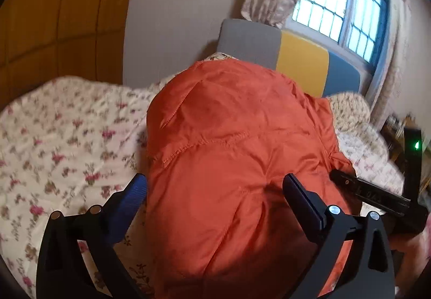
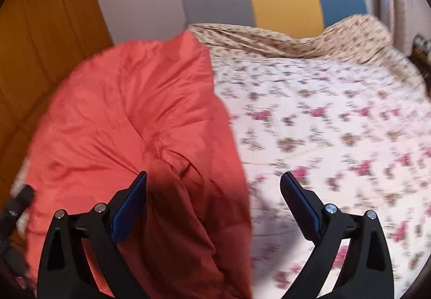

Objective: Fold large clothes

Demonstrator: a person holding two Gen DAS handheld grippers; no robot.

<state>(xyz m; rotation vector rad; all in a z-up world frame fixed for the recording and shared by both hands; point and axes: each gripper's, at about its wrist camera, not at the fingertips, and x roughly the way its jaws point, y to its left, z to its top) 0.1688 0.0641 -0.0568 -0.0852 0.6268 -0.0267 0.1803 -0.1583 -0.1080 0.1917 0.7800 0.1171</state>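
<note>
An orange padded jacket (image 1: 231,153) lies heaped on a bed with a floral sheet (image 1: 62,143), its far end toward the grey, yellow and blue headboard (image 1: 301,62) under the window (image 1: 347,8). Seen from the left wrist, the left claw (image 1: 215,191) stands wide apart, its two blue-padded fingers straddling the near end of the garment with fabric between them but nothing pinched. Seen from the right wrist, the right claw (image 2: 214,191) is equally wide; the jacket's near edge falls between its fingers, the left finger over orange cloth and the right one over bare sheet on the side away from the wooden wardrobe (image 2: 45,38). It grips nothing either. The right tool's black body (image 1: 377,191) shows just beside the jacket in the left view.

The garment looks light, puffy and soft, with a smooth, slick shell likely to slide between the pads and spring back after pressing. Stitched seams (image 1: 188,145) cross the panel facing away from the headboard; these, or a hem, appear to offer firmer purchase than the billowy middle. The jacket sits bunched into a rounded mound rather than flat, so whether it is partly folded or merely gathered cannot be settled.
</note>
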